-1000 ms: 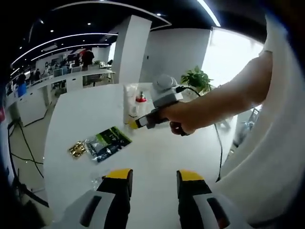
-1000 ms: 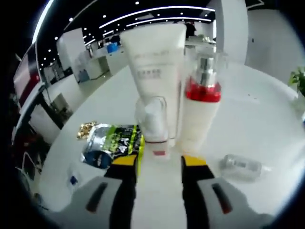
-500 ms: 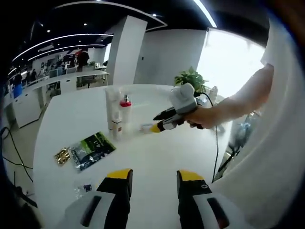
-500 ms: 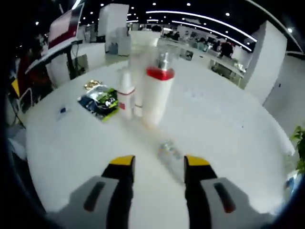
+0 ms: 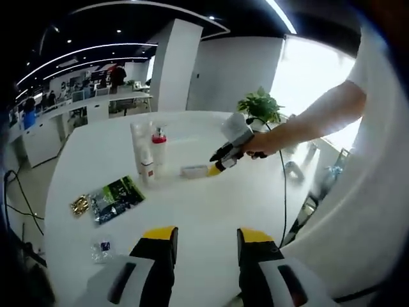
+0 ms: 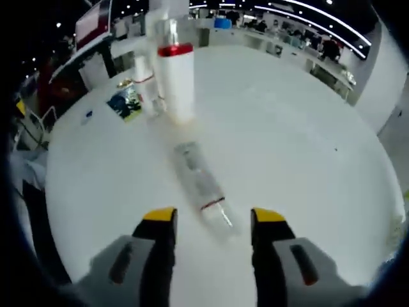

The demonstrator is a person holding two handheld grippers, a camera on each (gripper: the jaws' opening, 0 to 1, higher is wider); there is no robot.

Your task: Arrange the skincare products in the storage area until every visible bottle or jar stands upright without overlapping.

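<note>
Right gripper released, jaws spread, clear bottle lying at 12 o'clock between tips. Left gripper released, idle. Risk: slick bottle rolls toward pump bottle at 11 o'clock if pinched off-centre.

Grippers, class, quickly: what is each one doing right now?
Left gripper: open, holding nothing.
Right gripper: open, fingers either side of the clear bottle lying on the table, not gripping it.

The left gripper hangs low with its two yellow-tipped jaws parted and nothing between them. In the left gripper view, the person's bare right arm reaches out from a white sleeve, its hand wrapped around the right gripper, which points downward. In the right gripper view, its jaws stand apart.
</note>
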